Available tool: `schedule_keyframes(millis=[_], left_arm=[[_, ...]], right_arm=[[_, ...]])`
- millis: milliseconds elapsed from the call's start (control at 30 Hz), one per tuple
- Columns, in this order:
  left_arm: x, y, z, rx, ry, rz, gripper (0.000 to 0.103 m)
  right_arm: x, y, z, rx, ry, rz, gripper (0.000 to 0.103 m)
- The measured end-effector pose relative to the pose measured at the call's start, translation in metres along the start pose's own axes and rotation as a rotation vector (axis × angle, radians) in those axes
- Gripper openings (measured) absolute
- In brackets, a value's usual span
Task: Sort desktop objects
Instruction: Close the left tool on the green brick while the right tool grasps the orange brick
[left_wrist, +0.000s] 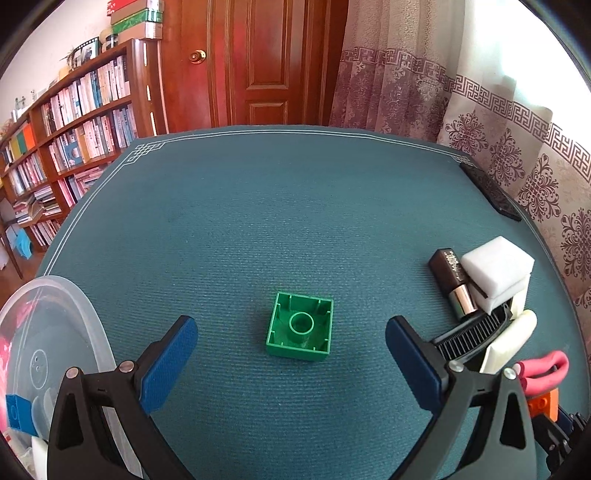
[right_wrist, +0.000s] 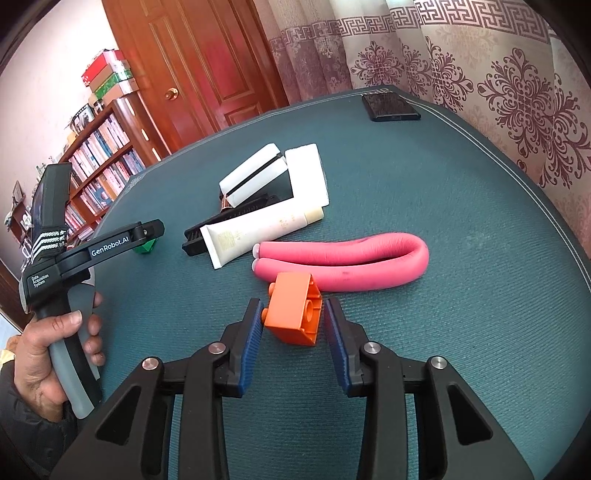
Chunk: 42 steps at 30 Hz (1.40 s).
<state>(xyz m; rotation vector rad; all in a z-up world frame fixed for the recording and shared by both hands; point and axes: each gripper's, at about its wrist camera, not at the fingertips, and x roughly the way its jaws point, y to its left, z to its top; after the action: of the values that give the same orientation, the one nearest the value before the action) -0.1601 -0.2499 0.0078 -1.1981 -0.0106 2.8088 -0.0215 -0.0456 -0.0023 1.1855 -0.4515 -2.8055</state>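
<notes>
At about eight o'clock on the teal woven worktop (left_wrist: 258, 221) sits a clear plastic tub (left_wrist: 74, 310), its wall cloudy; inside I can make out a blue block (left_wrist: 16, 411) and something pink, the rest too blurred to name. The left gripper (left_wrist: 291, 354) hangs with its blue ribbed pads spread wide, and a green block (left_wrist: 300, 336) lies just ahead of the gap between them, at twelve o'clock from the tips, upside down so its hollow underside and round central tube show; it touches neither pad. The right gripper (right_wrist: 293, 334) stands partly closed around an orange block (right_wrist: 293, 315), which lies tipped on its side between the pads, studs toward the left pad and open underside toward the right one; whether the pads actually press it I cannot tell. Just beyond it, at one o'clock, a soft pink foam roller (right_wrist: 347, 264) is bent double into a U. Further off at eleven o'clock lies a cluster: a white squeeze tube (right_wrist: 258, 232) resting across a black comb (right_wrist: 229, 218), a white foam block (right_wrist: 255, 175) and a flat white slab (right_wrist: 308, 173) touching one another. From the left wrist view a dark brown lipstick (left_wrist: 452, 282) with a metallic band leans against that foam. A black phone (right_wrist: 389, 107) lies apart near the far edge. A hand (right_wrist: 55, 354) grips the left tool's grey handle.
</notes>
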Motion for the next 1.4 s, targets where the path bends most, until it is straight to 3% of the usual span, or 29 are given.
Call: schedule_keyframes(millis=[433, 800, 1100, 1200, 1400], left_arm=[[0.007, 0.005, -0.001, -0.014, 0.001, 0.036, 0.092], [0.002, -0.007, 0.000, 0.047, -0.016, 0.080, 0.092], [0.008, -0.013, 0.005, 0.098, 0.006, 0.048, 0.092], [0.016, -0.014, 0.005, 0.103, 0.045, -0.006, 0.081], [0.017, -0.009, 0.006, 0.076, 0.040, -0.026, 0.073]], right_arm=[[-0.002, 0.002, -0.001, -0.008, -0.009, -0.010, 0.037], [-0.002, 0.002, -0.002, -0.006, -0.007, -0.010, 0.037], [-0.002, 0.002, -0.002, -0.006, -0.005, -0.009, 0.037], [-0.003, 0.002, -0.002, -0.005, -0.004, -0.009, 0.037], [-0.002, 0.002, -0.002, -0.006, -0.005, -0.009, 0.037]])
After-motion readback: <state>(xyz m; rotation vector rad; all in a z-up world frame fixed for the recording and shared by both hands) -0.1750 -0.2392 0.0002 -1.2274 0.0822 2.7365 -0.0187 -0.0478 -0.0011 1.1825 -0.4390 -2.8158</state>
